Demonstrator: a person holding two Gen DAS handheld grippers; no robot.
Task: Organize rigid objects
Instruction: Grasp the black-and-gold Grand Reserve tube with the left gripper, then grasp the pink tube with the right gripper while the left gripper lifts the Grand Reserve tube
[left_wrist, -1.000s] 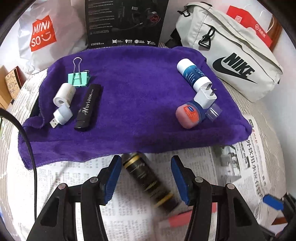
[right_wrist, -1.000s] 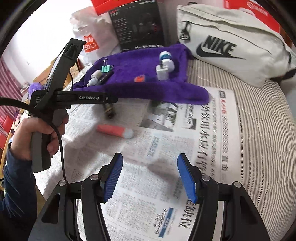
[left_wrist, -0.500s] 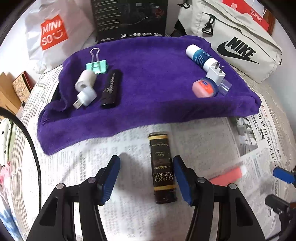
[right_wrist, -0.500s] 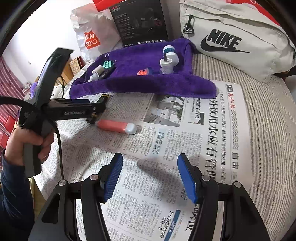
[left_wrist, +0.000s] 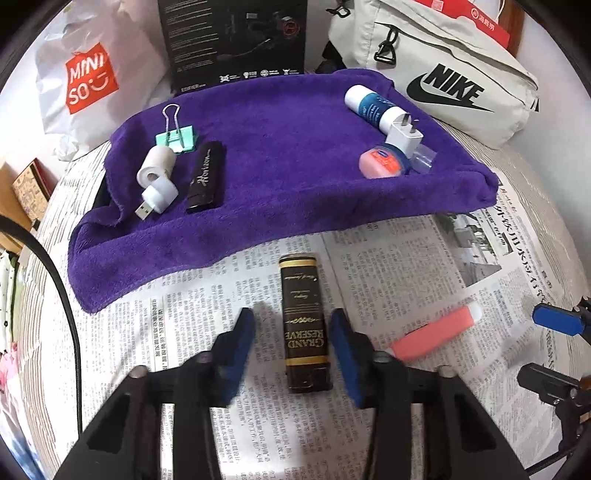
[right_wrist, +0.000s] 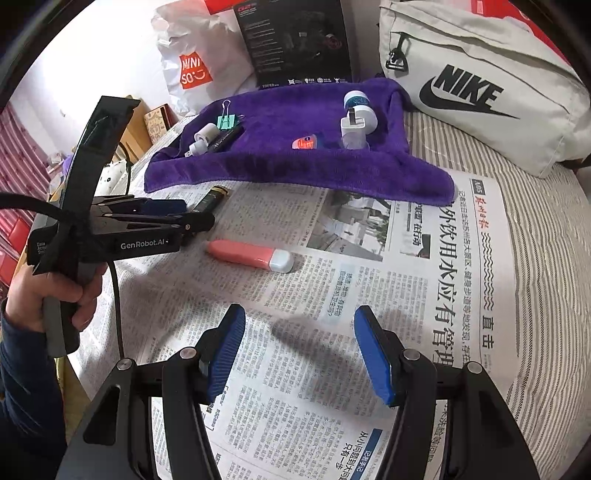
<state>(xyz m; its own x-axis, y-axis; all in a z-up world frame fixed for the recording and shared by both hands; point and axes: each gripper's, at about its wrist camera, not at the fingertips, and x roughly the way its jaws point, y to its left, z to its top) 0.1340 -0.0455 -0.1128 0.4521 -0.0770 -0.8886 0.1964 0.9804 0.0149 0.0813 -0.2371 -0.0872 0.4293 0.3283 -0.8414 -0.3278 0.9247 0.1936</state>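
Note:
A dark brown box marked Grand Reserve (left_wrist: 303, 325) lies on the newspaper, also in the right wrist view (right_wrist: 213, 196). My left gripper (left_wrist: 291, 350) is open with its blue fingers on either side of the box, not touching it. A pink tube with a white cap (left_wrist: 432, 334) lies to its right, also in the right wrist view (right_wrist: 251, 255). My right gripper (right_wrist: 299, 354) is open and empty above the newspaper. The purple towel (left_wrist: 288, 155) holds a binder clip (left_wrist: 175, 138), a white roll (left_wrist: 156, 170), a USB plug (left_wrist: 157, 195), a black lighter (left_wrist: 206, 177), a blue tube (left_wrist: 371, 105), a charger (left_wrist: 404, 134) and a pink tin (left_wrist: 382, 166).
A white Nike bag (left_wrist: 454, 74) lies at the back right. A black box (left_wrist: 236, 40) and a Miniso bag (left_wrist: 88, 77) stand behind the towel. Newspaper (right_wrist: 369, 295) covers the striped bed. My left gripper's body shows in the right wrist view (right_wrist: 122, 229).
My left gripper has drawn back from the towel and turned, so the brown box now lies straight between its fingers. The right gripper has tilted slightly; the pink tube has not moved.

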